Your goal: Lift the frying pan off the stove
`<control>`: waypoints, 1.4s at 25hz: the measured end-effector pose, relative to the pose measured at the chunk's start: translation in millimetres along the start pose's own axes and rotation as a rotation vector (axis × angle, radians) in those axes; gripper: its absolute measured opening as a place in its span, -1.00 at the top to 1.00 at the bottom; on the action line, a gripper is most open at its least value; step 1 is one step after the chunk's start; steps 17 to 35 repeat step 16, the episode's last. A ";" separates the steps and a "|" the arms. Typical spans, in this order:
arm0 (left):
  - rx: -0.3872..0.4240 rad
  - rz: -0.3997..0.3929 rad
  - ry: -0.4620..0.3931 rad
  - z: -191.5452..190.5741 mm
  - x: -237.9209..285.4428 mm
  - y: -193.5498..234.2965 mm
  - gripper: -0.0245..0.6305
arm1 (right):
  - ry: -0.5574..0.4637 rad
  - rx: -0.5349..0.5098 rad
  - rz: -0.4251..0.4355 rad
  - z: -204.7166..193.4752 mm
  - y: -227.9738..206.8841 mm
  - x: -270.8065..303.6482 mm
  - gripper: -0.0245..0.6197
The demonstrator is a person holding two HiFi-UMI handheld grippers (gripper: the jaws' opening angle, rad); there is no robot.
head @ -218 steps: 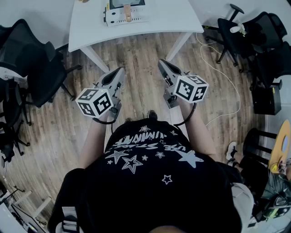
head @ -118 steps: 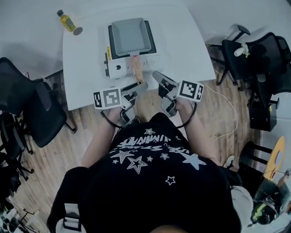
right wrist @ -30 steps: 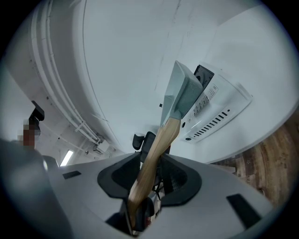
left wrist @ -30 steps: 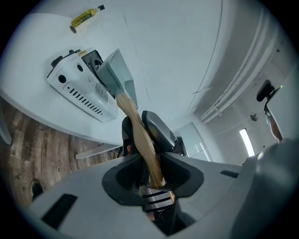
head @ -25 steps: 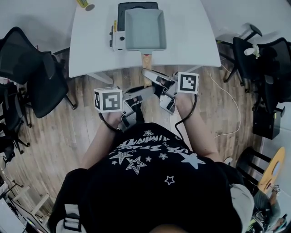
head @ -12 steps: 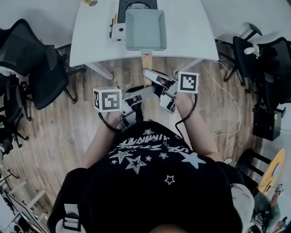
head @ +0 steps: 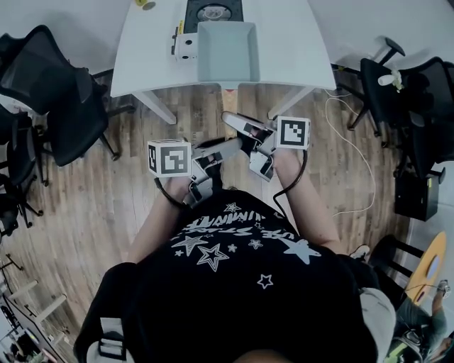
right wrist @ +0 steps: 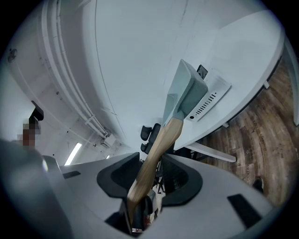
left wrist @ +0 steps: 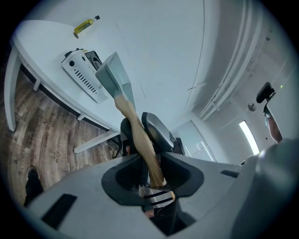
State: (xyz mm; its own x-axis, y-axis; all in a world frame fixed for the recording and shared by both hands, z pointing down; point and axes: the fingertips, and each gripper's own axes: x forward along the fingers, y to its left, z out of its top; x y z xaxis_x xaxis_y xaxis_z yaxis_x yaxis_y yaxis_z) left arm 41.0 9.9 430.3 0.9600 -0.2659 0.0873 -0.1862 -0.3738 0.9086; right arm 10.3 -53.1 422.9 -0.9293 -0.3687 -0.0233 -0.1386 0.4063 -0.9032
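Note:
The grey-green rectangular frying pan hangs in the air over the white table's near edge, in front of the white stove, whose round burner lies bare. Its wooden handle points at me. Both grippers hold that handle: my right gripper further up, my left gripper at its end. In the left gripper view the handle runs between the jaws of the left gripper up to the pan. In the right gripper view the handle lies in the right gripper, whose jaws are opening.
The white table stands on a wood floor. A yellow bottle lies at its far left. Black office chairs stand at the left and at the right. A white cable trails over the floor at the right.
The pan has come off the stove toward me, uncovering the burner behind it. Both grippers have stayed on the handle.

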 end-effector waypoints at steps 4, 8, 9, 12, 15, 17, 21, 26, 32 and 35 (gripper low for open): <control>-0.002 -0.001 -0.001 -14.9 0.2 -6.1 0.53 | -0.003 0.007 0.003 -11.9 5.1 -9.9 0.48; -0.012 -0.004 -0.003 -33.8 0.9 -11.8 0.53 | -0.003 0.011 -0.002 -27.4 7.9 -23.1 0.47; -0.013 -0.004 -0.003 -38.3 0.9 -13.1 0.53 | -0.002 0.011 -0.002 -31.2 8.8 -25.9 0.47; -0.019 -0.005 -0.003 -48.7 0.4 -16.0 0.52 | 0.003 0.007 0.000 -39.8 11.7 -31.2 0.46; -0.025 -0.005 -0.002 -58.4 0.2 -18.6 0.52 | 0.009 0.009 0.000 -48.3 14.0 -36.4 0.46; -0.028 -0.005 -0.002 -61.7 0.2 -19.4 0.52 | 0.012 0.009 0.000 -51.1 14.8 -38.3 0.46; -0.028 -0.005 -0.002 -61.7 0.2 -19.4 0.52 | 0.012 0.009 0.000 -51.1 14.8 -38.3 0.46; -0.028 -0.005 -0.002 -61.7 0.2 -19.4 0.52 | 0.012 0.009 0.000 -51.1 14.8 -38.3 0.46; -0.028 -0.005 -0.002 -61.7 0.2 -19.4 0.52 | 0.012 0.009 0.000 -51.1 14.8 -38.3 0.46; -0.028 -0.005 -0.002 -61.7 0.2 -19.4 0.52 | 0.012 0.009 0.000 -51.1 14.8 -38.3 0.46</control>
